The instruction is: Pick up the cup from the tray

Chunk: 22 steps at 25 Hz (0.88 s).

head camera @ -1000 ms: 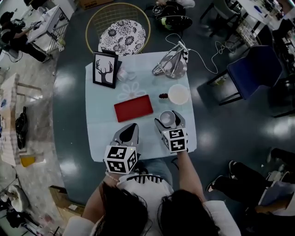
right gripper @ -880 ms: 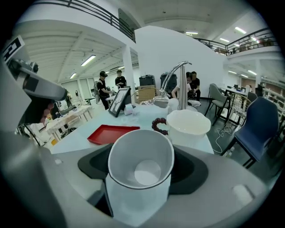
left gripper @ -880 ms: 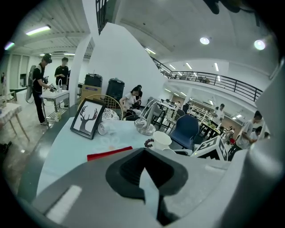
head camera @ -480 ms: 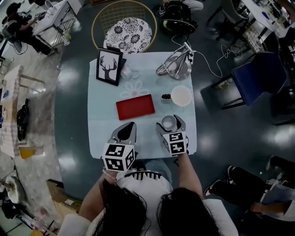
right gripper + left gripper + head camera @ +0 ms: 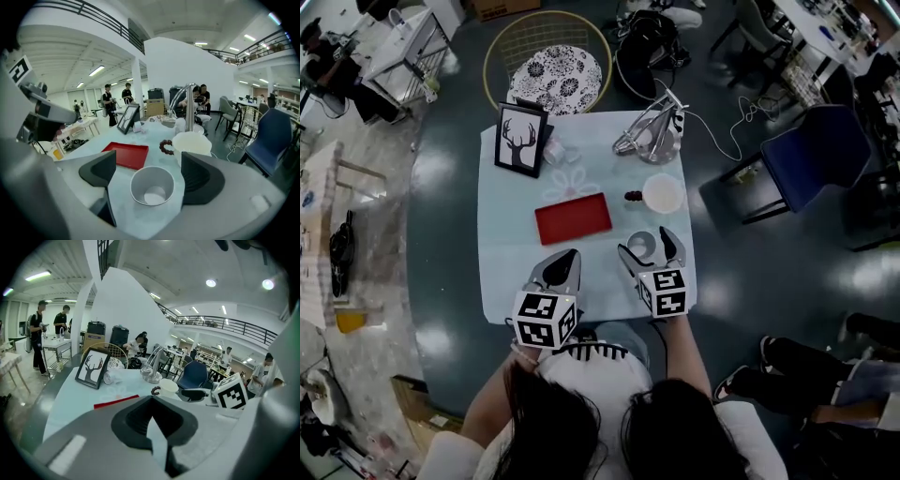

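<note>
Cup (image 5: 640,246) upright on the counter (image 5: 506,253), lower right of centre in the head view, off the red tray (image 5: 573,218) and just to its lower right. Right gripper (image 5: 650,249) around the cup, jaws wide apart and just opened further, pads clear of the rim on both sides. In the right gripper view, cup (image 5: 152,185) low in the middle, mouth up, between the two dark pads. Left gripper (image 5: 568,257) just below the tray's lower edge, jaws together with nothing between them, over bare counter. White mug (image 5: 663,193) above the cup, apart from it. Deer picture (image 5: 521,141) at the counter's upper left.
</note>
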{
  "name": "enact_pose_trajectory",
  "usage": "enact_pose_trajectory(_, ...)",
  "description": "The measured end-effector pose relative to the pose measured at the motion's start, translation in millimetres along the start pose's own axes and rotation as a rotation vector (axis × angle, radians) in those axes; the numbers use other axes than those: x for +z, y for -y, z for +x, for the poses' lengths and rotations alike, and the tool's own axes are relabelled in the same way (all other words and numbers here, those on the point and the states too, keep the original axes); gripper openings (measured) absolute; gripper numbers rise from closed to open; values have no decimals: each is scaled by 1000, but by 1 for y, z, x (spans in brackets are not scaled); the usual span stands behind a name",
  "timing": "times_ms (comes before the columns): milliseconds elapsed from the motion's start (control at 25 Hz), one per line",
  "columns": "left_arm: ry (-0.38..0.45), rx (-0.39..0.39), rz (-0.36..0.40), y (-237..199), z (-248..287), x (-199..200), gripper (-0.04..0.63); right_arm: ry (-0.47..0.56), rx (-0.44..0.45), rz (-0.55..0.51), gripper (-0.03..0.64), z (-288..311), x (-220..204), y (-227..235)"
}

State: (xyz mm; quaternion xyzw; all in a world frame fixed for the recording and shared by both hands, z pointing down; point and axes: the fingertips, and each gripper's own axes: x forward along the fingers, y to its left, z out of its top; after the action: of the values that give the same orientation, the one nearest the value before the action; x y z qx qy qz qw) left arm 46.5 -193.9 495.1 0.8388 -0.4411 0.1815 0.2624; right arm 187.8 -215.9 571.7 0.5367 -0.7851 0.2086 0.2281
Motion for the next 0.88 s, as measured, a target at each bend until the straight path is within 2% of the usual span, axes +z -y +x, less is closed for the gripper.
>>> enact_pose_trajectory(200,46,-21,-13,6,-9,6,0,92,8,10,453,-29,34,-13)
enact_pose_trajectory(360,77,-34,-28,7,-17,7,1,111,15,0,397,-47,48,-23)
enact_pose_trajectory(600,131,-34,-15,11,-30,12,2,142,-14,-58,212,-67,58,-29)
enact_pose_trajectory(720,134,-33,-34,8,-33,9,1,155,-115,-51,135,-74,56,-23)
enact_pose_trajectory(800,135,-33,-45,6,-35,9,0,156,-188,-44,61,-77,53,-18)
enact_pose_trajectory(880,141,-29,-43,5,-37,10,0,156,-197,-34,26,-77,50,-21)
